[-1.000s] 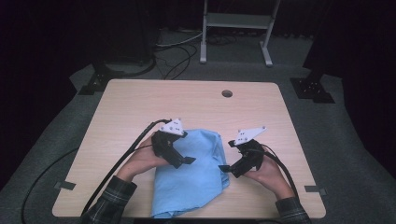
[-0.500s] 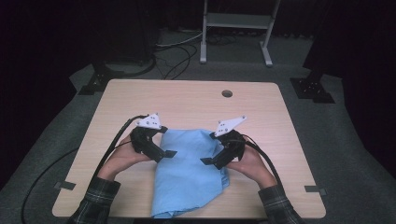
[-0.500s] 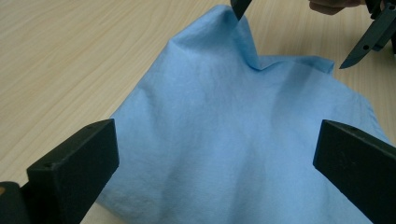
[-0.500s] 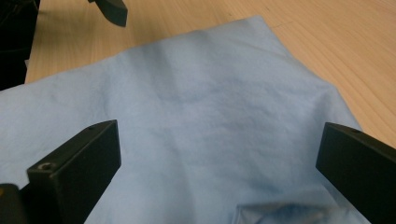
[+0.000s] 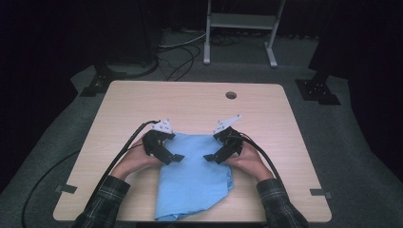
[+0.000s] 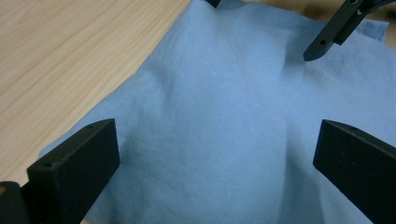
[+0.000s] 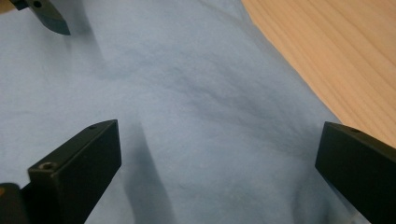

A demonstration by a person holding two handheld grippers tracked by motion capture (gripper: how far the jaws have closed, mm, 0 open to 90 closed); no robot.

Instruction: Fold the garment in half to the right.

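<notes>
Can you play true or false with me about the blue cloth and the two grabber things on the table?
1. The blue cloth lies on a wooden table. True.
2. The left gripper is shut tight on the cloth. False: in its own view its jaws stand wide apart over the cloth, holding nothing.
3. The right gripper is open too. True.
4. The cloth is hanging up in the air. False: it lies on the table, a bit rumpled.
5. Both grippers are over the far part of the cloth, pointing toward each other. True.
6. The small round hole in the table is under the cloth. False: it is uncovered, near the far edge.
</notes>
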